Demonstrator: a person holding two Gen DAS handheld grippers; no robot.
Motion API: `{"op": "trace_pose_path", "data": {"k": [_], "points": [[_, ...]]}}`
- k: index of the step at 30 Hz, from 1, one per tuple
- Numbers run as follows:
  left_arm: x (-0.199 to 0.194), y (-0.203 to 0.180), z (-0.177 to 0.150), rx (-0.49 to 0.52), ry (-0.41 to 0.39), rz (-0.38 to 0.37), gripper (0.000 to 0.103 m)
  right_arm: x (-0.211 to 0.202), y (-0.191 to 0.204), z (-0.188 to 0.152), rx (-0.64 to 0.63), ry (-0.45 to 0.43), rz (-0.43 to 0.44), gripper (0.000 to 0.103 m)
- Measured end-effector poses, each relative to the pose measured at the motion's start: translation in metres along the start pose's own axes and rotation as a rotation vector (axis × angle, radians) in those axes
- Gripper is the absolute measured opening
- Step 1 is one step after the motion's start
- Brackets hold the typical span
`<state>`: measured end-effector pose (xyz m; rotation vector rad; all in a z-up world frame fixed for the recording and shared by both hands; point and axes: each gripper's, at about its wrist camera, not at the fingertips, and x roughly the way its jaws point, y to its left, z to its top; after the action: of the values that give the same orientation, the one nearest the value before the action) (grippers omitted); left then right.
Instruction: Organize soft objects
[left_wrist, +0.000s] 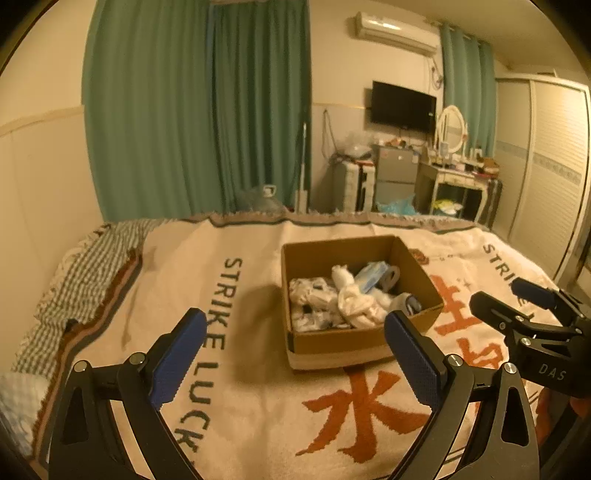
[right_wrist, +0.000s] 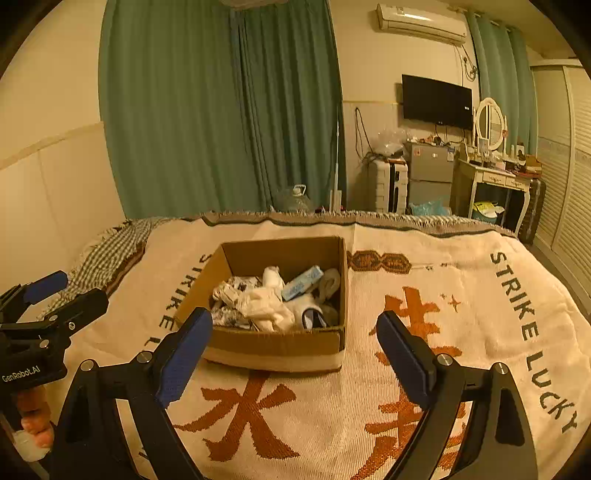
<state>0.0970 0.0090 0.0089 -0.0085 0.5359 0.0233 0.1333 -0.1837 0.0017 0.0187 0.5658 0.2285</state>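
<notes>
Left hand-held gripper: I hold it with jaws spread, nothing between them.
Right hand-held gripper: mine too, jaws wide apart and empty.
Cardboard box: open-topped, on the blanket covering the bed, just ahead of both.
Soft objects: a crumpled heap inside the box, mostly white cloth, some black-patterned, with a pale blue packet.

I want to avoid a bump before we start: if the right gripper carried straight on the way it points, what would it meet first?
Probably the cardboard box: its near wall sits between the open fingers of the right gripper, though depth is hard to judge.
</notes>
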Motion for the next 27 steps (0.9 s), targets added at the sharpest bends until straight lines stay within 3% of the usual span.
{"op": "trace_pose_path", "data": {"k": [27], "points": [[0.0089, 0.0072, -0.0053, -0.033, 0.012, -0.002, 0.098, 0.001, 0.0021, -0.0012, 0.005, 0.012, 0.001, 0.091]]}}
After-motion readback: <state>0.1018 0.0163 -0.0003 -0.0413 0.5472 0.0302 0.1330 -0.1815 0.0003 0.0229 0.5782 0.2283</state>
